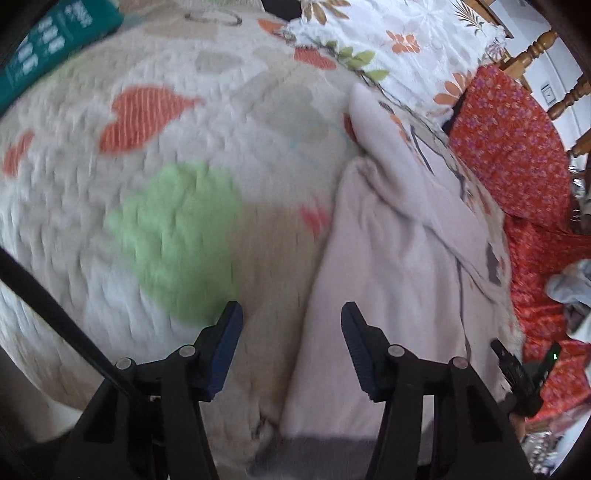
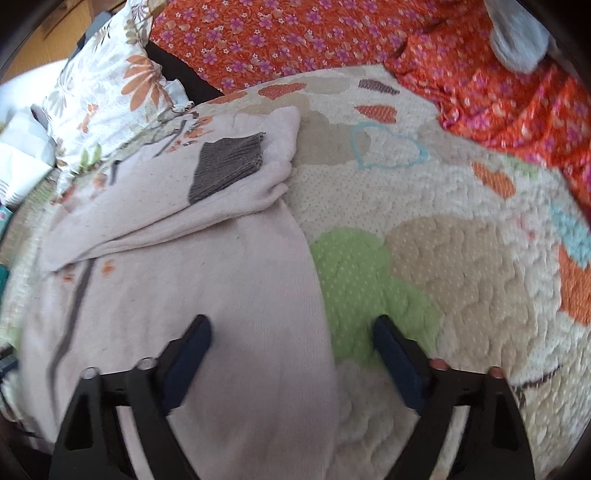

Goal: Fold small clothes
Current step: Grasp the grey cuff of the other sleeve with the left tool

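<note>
A pale pink small sweater [image 2: 207, 295] lies flat on a quilted blanket [image 2: 443, 258] with heart patches. One sleeve is folded across its chest, and the sleeve's grey ribbed cuff [image 2: 225, 166] faces up. In the left wrist view the same sweater [image 1: 399, 280] fills the right half, with its grey hem [image 1: 332, 450] at the bottom. My left gripper [image 1: 291, 314] stands open low over the sweater's left edge, which runs between its jaws. My right gripper [image 2: 291, 328] is open wider over the sweater's right edge, one finger above the pink knit and the other above the green patch [image 2: 358, 280].
A white pillow [image 1: 388, 44] with orange flowers lies beyond the sweater. Red flowered cloth [image 2: 332, 40] covers the far side, with a grey-blue garment [image 2: 517, 33] on it. A teal package [image 1: 48, 48] sits at the blanket's far left, and turned wooden posts [image 1: 535, 48] rise behind.
</note>
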The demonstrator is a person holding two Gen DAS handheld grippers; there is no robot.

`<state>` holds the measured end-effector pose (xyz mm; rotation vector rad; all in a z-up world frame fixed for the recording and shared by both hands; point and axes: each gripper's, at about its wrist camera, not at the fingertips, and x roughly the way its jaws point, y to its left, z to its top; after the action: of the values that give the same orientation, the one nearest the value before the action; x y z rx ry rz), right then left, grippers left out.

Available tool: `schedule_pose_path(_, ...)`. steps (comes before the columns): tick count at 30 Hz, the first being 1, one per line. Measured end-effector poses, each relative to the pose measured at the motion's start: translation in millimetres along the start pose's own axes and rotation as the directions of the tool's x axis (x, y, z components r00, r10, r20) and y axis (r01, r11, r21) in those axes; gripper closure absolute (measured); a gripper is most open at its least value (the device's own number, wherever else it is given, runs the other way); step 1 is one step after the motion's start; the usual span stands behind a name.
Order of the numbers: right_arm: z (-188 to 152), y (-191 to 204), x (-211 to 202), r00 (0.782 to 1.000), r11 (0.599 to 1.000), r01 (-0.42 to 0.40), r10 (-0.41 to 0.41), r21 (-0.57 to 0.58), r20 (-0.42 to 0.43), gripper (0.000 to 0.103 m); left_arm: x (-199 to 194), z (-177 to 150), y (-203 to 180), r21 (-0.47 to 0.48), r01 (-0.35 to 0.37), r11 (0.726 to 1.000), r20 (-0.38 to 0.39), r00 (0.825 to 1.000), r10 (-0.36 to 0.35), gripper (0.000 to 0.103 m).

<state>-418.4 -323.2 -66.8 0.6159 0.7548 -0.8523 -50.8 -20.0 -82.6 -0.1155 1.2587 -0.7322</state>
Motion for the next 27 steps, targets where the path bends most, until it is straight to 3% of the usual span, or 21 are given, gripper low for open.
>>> schedule_pose_path(4, -9.7, -14.7, -16.4, 0.984, 0.981, -0.158, 0.167, 0.114, -0.065, 0.036, 2.8, -33.7, 0.1, -0.029, 0.124, 0.992, -0.078, 0.989, -0.126, 0.066)
schedule_pose_path(8, -40.7, -30.0, -30.5, 0.963, 0.95, -0.229, 0.252, 0.211, -0.091, 0.036, 7.6, -59.8, -1.8, -0.074, 0.19, 0.979, -0.107, 0.975, -0.197, 0.066)
schedule_pose_path(12, -66.9, -33.0, -44.7, 0.946, 0.933, -0.278, 0.307, 0.23, -0.101, 0.036, 6.3, -80.4, -6.4, -0.079, 0.23, 0.97, -0.133, 0.962, -0.239, 0.066)
schedule_pose_path(16, -96.6, -36.2, -40.0, 0.854, 0.837, -0.433, 0.5, 0.336, -0.144, 0.036, 11.3, -97.0, -10.2, -0.066, 0.25, 0.966, -0.181, 0.949, -0.258, 0.066)
schedule_pose_path(24, -116.3, -23.7, -47.0, 0.849, 0.834, -0.456, 0.513, 0.31, -0.13, 0.037, 17.0, -120.6, -15.0, -0.033, 0.231, 0.972, -0.226, 0.946, -0.233, 0.066)
schedule_pose_path(27, -126.0, -20.2, -49.9, 0.844, 0.835, -0.46, 0.517, 0.303, -0.141, 0.043, 17.5, -124.6, -14.3, -0.045, 0.229, 0.972, -0.226, 0.946, -0.233, 0.066)
